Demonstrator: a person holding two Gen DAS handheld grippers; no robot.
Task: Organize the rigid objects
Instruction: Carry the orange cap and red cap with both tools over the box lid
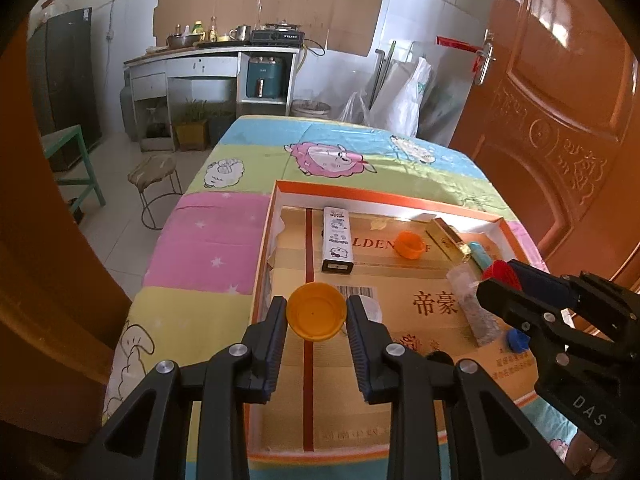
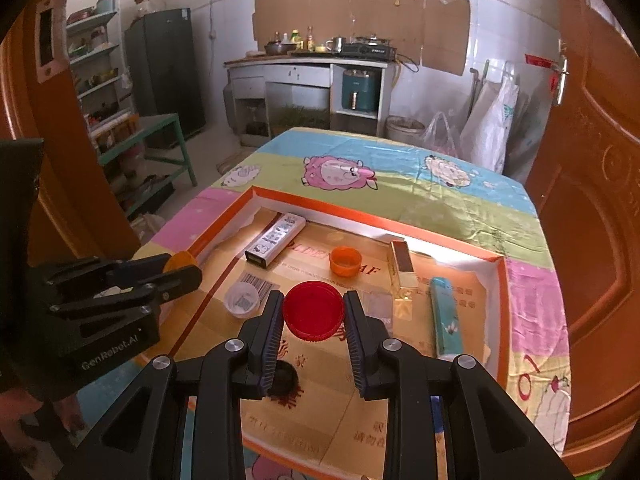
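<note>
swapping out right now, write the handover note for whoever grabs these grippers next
Left gripper: shut on the yellow-orange plastic cap, held above the near left of the tray.
Right gripper: shut on the red ribbed plastic lid, held above the tray's middle.
Lying in the orange-rimmed cardboard tray: white cartoon-printed box, small orange cap, gold rectangular box, teal cartoon-printed box, clear round lid, small blue cap, black round lid.
Done: both lids picked up.
Left: place both held lids, then sort the rest; where they should go is not shown.
</note>
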